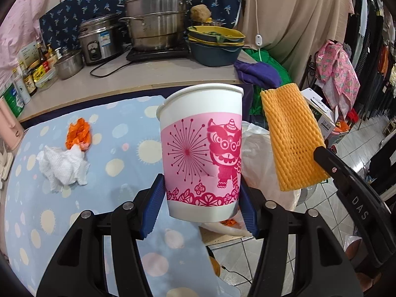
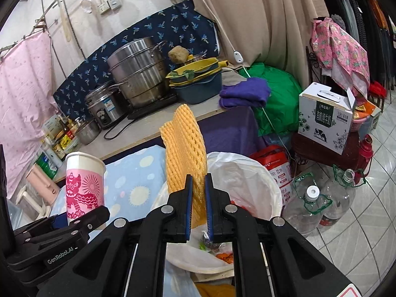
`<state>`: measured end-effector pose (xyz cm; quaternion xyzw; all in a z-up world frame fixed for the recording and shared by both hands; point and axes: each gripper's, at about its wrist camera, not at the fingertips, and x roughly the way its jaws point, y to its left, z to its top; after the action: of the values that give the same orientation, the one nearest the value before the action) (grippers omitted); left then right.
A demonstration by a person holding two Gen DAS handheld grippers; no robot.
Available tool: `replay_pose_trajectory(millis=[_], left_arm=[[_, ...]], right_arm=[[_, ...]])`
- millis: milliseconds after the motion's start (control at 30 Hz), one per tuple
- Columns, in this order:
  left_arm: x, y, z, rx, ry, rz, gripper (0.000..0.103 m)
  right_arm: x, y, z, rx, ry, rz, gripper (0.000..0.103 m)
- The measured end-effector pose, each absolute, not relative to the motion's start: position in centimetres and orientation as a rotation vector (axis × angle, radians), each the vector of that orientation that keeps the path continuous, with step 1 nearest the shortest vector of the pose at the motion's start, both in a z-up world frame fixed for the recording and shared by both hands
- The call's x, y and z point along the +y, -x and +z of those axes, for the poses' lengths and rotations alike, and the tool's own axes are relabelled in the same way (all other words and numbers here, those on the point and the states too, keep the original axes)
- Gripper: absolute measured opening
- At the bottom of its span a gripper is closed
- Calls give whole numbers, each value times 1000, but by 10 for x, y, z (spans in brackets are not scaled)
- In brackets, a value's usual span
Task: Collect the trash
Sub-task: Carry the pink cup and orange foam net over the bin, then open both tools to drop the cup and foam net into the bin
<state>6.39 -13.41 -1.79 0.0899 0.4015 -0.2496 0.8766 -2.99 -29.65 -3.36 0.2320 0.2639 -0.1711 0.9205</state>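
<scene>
In the left wrist view, the left gripper [image 1: 201, 212] has its blue-padded jaws clenched on the lower part of a white paper cup with a pink lion-dance print [image 1: 201, 153], carried upright in the air past the edge of the bench covered with a blue spotted cloth [image 1: 118, 133]. The hold is low on a tapered wall, so the cup could tip or slide out if the hand rolls, and judging by the thin paper a tighter squeeze would crush it. A crumpled white paper towel [image 1: 63, 167] and a crumpled orange wrapper [image 1: 79, 133] are still on the cloth, well apart from both grippers; they remain to be collected.

In the right wrist view, the right gripper [image 2: 198, 200] has its jaws nearly closed on the bottom edge of a flat orange foam fruit net [image 2: 184, 148], which stands up above a bin lined with a white plastic bag [image 2: 247, 173]. The net is light and springy, so released at the rim it could catch the liner edge or bounce to the tiled floor [image 2: 371, 222]. The two grippers are near each other at the bin mouth, and could knock together if both drop at once.
</scene>
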Motion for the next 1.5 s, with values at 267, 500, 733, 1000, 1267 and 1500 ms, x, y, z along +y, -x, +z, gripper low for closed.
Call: replay_pose_trajectory(millis=[267, 500, 733, 1000, 1267, 1500], left_arm=[[-165, -67, -28, 848, -211, -551, 54], [-179, -78, -42, 871, -225, -550, 54], [-187, -89, -51, 890, -222, -550, 54], [-191, -96, -53, 898, -208, -560, 54], [-191, -95, -51, 876, -209, -544, 75], [-187, -96, -48, 872, -204, -538, 75]], right_arm=[[-313, 27, -49, 563, -510, -381, 9], [-322, 19, -61, 584, -525, -395, 10], [-326, 13, -70, 607, -534, -404, 10], [-328, 9, -71, 603, -524, -419, 15], [-327, 12, -63, 570, -529, -426, 35], [-323, 13, -56, 552, -522, -419, 38]])
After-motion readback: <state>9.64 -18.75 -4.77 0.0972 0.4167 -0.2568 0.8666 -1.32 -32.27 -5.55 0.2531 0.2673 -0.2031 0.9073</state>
